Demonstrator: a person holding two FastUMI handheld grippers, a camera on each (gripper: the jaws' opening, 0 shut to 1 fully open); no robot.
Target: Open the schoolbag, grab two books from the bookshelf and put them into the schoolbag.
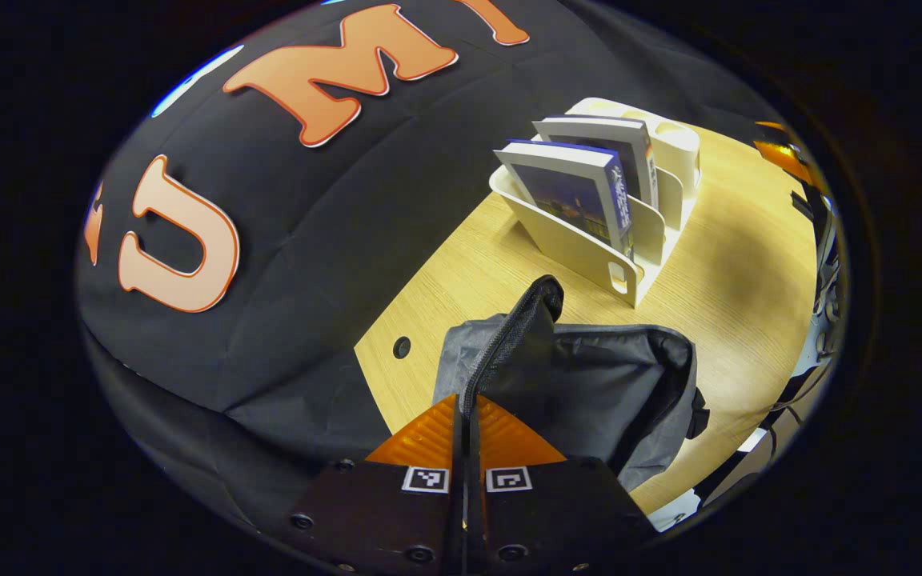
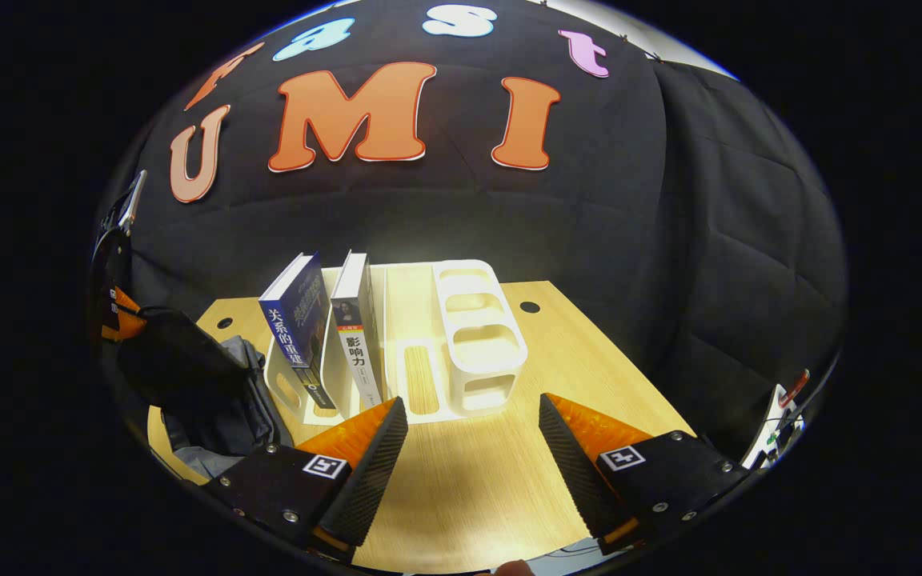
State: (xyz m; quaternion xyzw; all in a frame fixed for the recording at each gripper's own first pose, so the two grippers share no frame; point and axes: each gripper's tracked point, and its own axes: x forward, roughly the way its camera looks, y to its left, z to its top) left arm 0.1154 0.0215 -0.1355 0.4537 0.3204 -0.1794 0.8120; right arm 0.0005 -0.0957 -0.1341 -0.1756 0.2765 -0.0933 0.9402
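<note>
My left gripper (image 1: 467, 404) is shut on the zippered edge of the dark grey schoolbag (image 1: 589, 384), lifting that flap off the wooden table (image 1: 717, 304). Beyond the bag stands the white bookshelf (image 1: 589, 248) with a blue book (image 1: 569, 192) and a white book (image 1: 601, 148) upright in its slots. In the right gripper view, my right gripper (image 2: 469, 424) is open above the table, just in front of the bookshelf (image 2: 469, 336). The blue book (image 2: 297, 324) and the white book (image 2: 355, 332) stand left of centre. The schoolbag (image 2: 205, 376) and the left gripper (image 2: 117, 312) sit at far left.
Black cloth walls close in the table at the back and both sides. The bookshelf's right part is a white cup-holder section (image 2: 481, 344). Small cable holes (image 1: 402, 347) mark the tabletop near the back edge. Bare wood (image 2: 469, 488) lies under the right gripper.
</note>
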